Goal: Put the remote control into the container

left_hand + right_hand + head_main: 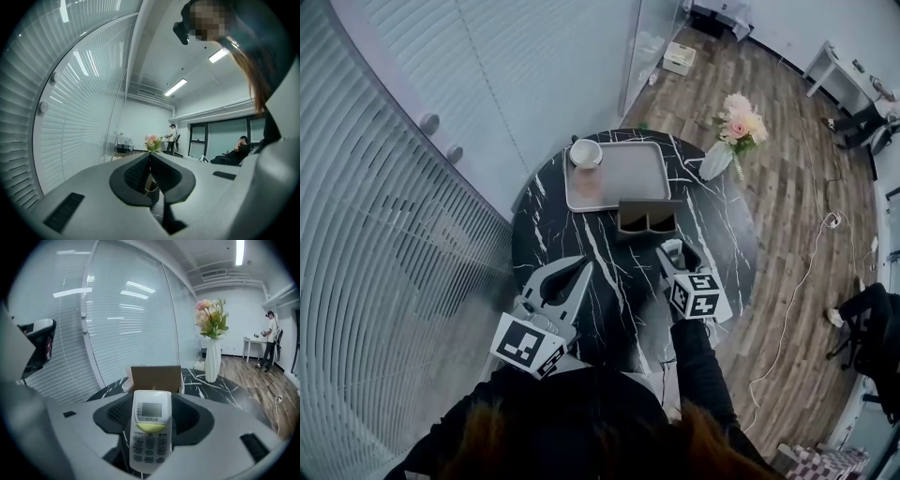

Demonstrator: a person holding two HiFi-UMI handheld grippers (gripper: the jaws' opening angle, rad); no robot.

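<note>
Remote control (150,437) gripped upright by right claw (151,404), near container (156,377); left claw (150,157) closed, empty.

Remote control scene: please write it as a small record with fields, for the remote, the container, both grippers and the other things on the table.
remote control: held in right gripper, buttons facing up, not yet in container
container: brown, open top, on table just ahead of the remote
left gripper: shut, empty
table: round, black marble pattern
other things: tray with cup; vase of flowers
</note>
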